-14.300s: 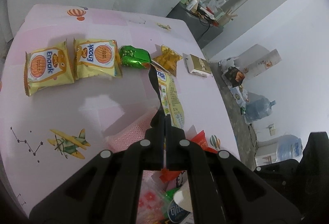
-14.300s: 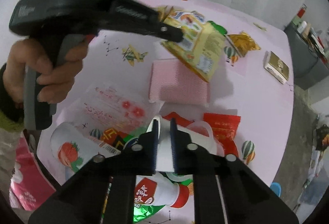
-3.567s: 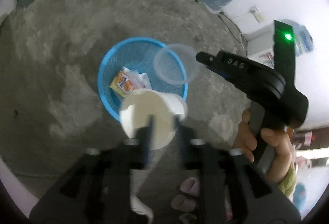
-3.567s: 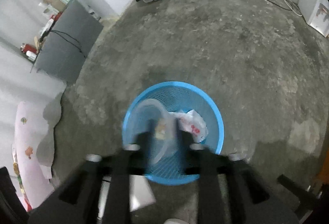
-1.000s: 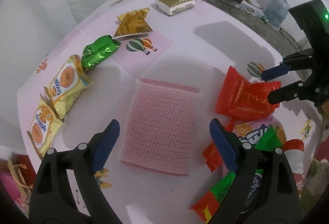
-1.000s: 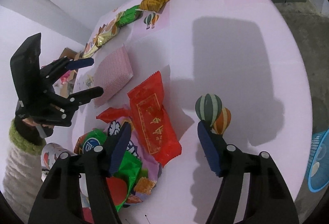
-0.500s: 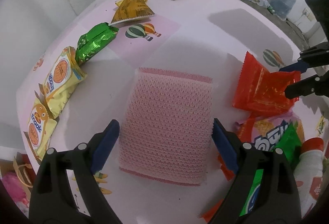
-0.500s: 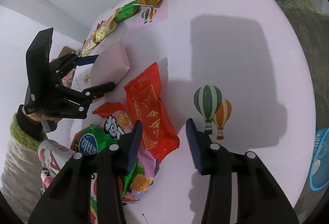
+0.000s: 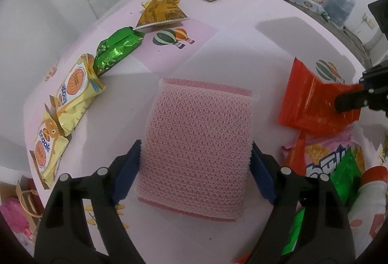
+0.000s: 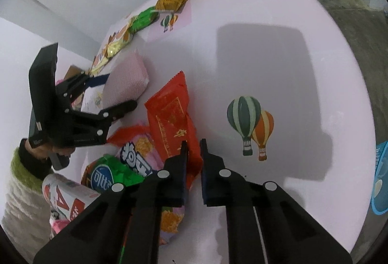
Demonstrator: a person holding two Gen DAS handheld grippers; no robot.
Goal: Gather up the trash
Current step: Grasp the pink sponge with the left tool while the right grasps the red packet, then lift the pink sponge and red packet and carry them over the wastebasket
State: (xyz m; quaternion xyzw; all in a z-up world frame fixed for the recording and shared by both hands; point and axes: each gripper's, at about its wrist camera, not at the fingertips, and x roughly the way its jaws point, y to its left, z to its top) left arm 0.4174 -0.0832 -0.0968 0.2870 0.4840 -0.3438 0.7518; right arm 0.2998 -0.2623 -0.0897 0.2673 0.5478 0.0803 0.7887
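Pink mesh pad [image 9: 197,150] sits between the left gripper's [image 9: 195,167] spread fingers; the right gripper's [image 10: 193,154] fingers pinch the red wrapper [image 10: 173,116].

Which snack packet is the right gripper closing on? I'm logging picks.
The red packet: its near edge sits between the right gripper fingers; the yellow, green and gold packets lie far off.

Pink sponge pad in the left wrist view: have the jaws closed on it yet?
No. The left gripper is open, its blue pads flanking the pink sponge pad, which lies flat on the table.
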